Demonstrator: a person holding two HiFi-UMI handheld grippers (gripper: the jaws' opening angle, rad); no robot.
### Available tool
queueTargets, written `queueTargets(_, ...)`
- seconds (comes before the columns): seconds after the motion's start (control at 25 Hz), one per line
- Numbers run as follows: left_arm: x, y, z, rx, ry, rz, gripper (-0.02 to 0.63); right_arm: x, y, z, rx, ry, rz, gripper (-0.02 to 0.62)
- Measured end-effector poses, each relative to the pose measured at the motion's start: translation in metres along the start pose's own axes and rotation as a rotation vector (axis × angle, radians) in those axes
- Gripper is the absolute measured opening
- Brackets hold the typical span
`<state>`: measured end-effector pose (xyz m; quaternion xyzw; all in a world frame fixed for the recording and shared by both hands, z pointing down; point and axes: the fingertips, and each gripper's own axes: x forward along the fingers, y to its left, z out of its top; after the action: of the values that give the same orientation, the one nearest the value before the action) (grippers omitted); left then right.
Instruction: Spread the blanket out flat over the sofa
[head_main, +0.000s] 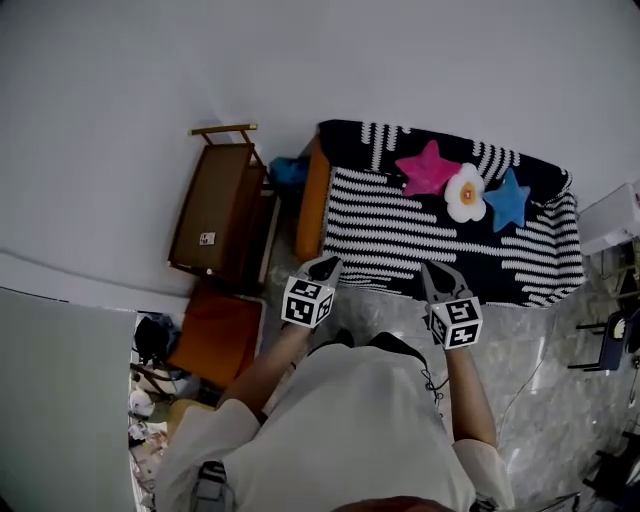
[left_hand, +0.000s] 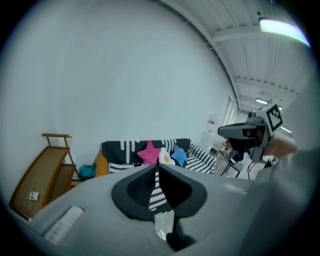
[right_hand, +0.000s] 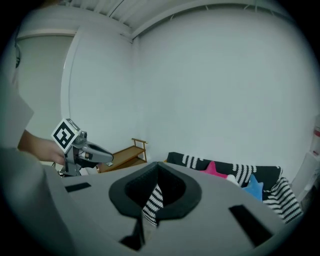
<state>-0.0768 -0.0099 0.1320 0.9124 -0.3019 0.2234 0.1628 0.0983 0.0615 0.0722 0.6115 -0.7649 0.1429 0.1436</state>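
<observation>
Striped blanket (head_main: 440, 235): draped over sofa (head_main: 312, 200), long axis running along the seat. Its front edge is pinched tight by left tool (head_main: 322, 268) and right tool (head_main: 435, 275).

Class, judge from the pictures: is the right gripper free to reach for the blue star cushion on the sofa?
Probably not yet. The right gripper is shut on the striped blanket's front edge, so its jaws are occupied; otherwise nothing stands before the blue star cushion.

No readable text, white label (head_main: 207, 238) on wooden rack (head_main: 228, 190) too small to read
</observation>
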Motion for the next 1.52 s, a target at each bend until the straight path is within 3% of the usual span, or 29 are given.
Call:
queueTargets(0.2,-0.014,-0.011,0.048,0.065,-0.106,0.012,0.026,-0.01,-0.008,0.029,-0.002,-0.051,0.047,0.003)
queueTargets(0.44,-0.03,-0.024,0.085,0.092,-0.163,0.065,0.026,-0.025,-0.023,0.063,-0.046,-0.098,0.101,0.003)
queueTargets(0.64,-0.032,-0.03,0.09,0.146,-0.169,0.107,0.026,-0.031,-0.036,0.078,-0.078,-0.17,0.098,0.003)
queueTargets(1.52,-0.038,-0.047,0.096,0.099,-0.198,0.107,0.026,-0.056,-0.04,0.069,-0.086,-0.152,0.103,0.003)
